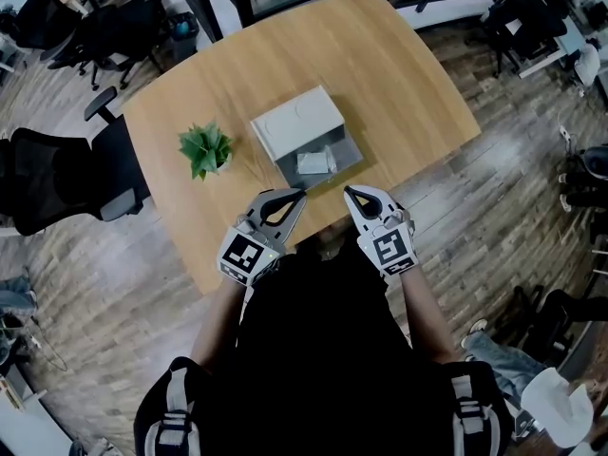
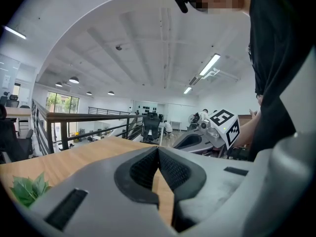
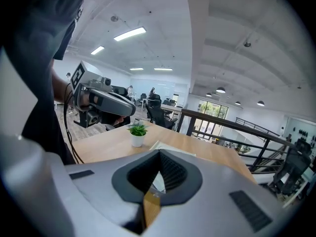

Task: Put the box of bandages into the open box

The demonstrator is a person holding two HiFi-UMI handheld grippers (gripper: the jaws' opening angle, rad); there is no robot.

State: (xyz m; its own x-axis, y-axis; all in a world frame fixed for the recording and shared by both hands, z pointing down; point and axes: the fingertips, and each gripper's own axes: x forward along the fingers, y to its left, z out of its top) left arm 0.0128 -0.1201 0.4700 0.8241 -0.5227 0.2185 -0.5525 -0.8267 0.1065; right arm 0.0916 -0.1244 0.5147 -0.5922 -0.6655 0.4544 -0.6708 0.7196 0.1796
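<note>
- Head view checked first: found the left gripper and the right gripper side by side over the near edge of the table, both tips aimed at the open box just ahead.
- Read both pairs of jaws in the gripper views as pressed fully together, with nothing between them.
- Made out a small white carton, probably the box of bandages, lying in the grey tray of the open box, just ahead of the two tips and between them.
- Judged the placing as likely done, but could not tell from this angle whether the carton sat flat.
- Could have shoved the open box away across the table with a forward push of either closed tip against its near wall.
- Could have tipped or dragged the carton out by poking into the tray with closed jaws; would have needed them spread first for any re-grip.
- Could have clipped the potted plant, ahead and left of the left gripper, on a wide outward swing.
</note>
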